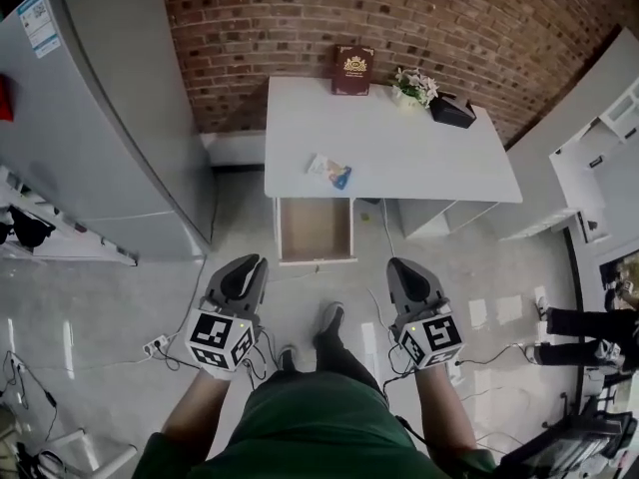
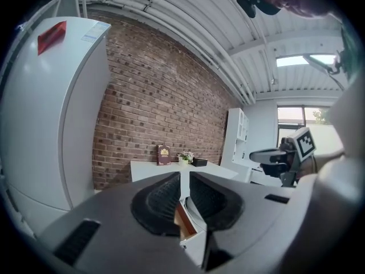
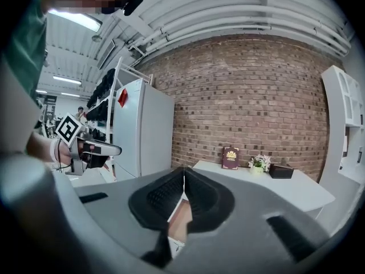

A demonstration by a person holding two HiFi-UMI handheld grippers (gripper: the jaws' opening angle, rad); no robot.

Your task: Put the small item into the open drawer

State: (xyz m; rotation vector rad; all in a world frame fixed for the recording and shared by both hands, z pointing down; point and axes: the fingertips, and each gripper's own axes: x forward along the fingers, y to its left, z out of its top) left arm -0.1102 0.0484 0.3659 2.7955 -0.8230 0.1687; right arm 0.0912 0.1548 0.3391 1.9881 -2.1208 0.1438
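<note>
The small item, a white and blue packet [image 1: 329, 171], lies on the white table [image 1: 429, 158] near its front edge. Below it the table's drawer [image 1: 317, 230] is pulled open, and its wooden inside looks bare. Both grippers hover over the floor, short of the drawer and pointing at it. My left gripper [image 1: 250, 260] [image 2: 185, 178] holds nothing, with only a slim slit between its pads. My right gripper [image 1: 397, 263] [image 3: 183, 173] is shut and holds nothing. The drawer [image 2: 183, 224] [image 3: 179, 221] shows past each pair of pads.
A maroon book [image 1: 352, 70], a flower pot [image 1: 413, 88] and a black box [image 1: 452, 111] stand at the table's back by the brick wall. A grey fridge [image 1: 110, 118] stands left, white shelving [image 1: 599, 158] right. Cables and a power strip [image 1: 155, 345] lie on the floor.
</note>
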